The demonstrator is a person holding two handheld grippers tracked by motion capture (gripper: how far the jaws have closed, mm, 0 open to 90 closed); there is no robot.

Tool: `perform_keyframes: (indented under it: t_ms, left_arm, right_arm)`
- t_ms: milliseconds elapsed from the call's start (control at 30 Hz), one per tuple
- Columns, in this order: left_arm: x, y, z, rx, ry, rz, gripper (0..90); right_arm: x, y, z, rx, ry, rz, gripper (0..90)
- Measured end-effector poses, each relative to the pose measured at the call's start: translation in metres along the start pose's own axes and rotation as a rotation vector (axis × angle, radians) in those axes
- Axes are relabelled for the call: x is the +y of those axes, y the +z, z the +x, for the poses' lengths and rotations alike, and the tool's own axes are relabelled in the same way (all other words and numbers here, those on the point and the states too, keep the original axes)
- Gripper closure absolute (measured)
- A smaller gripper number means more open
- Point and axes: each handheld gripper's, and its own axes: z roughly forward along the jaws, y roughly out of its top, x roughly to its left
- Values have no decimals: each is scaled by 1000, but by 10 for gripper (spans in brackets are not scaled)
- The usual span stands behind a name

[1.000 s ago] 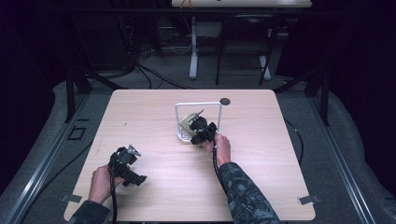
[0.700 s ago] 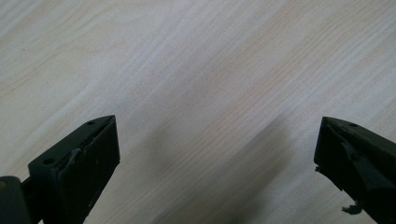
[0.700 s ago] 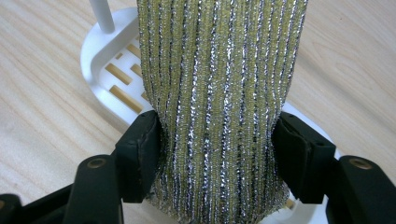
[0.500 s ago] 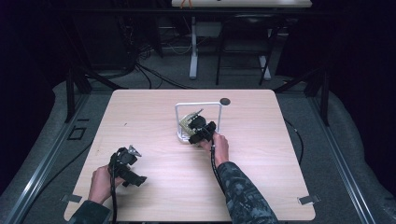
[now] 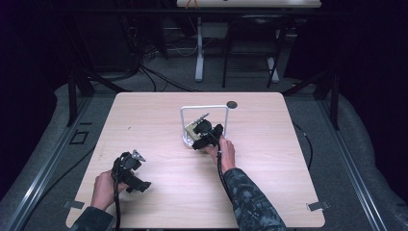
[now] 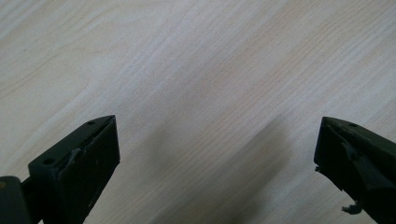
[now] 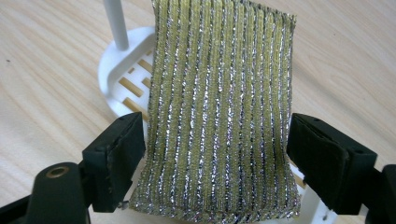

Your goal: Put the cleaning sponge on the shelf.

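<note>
The right gripper point(image 7: 215, 154) has its jaws on either flank of a glittery gold-and-silver sponge point(image 7: 219, 112), apparently pinching it, over a white slotted rack point(image 7: 122, 77) at mid-table; whether the sponge is arriving or leaving is unclear. The left gripper point(image 6: 217, 154) rests spread and empty over bare table point(image 5: 269, 159).

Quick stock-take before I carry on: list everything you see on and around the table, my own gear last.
Table: one, light wood, centre of the high view.
Rack: one, white, slotted base with a hoop frame, table centre.
Scouring sponge: one, gold and silver striped, between the right jaws, over the rack base.
Disc: one, small, dark, near the far table edge.
Desk: one, pale top, white legs, beyond the table.
Left gripper: black, jaws wide apart over bare tabletop, near left.
Right gripper: black, at the rack, jaws either side of the sponge.
Hands: two, one on each gripper.
</note>
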Motion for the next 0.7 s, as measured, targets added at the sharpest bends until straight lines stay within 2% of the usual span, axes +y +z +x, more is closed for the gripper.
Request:
perform_keyframes:
  t_ms: [233,433,700]
  left_arm:
    - [0,0,0,1,3,0,3]
    - [1,0,0,-1,2,3,3]
    - [1,0,-2,-1,3,6,3]
  right_arm:
    - [1,-12,2,4,-21,-31,213]
    - [-1,-31,2,9,-42,-55,230]
    - [-12,-57,1,64,-65,-83,233]
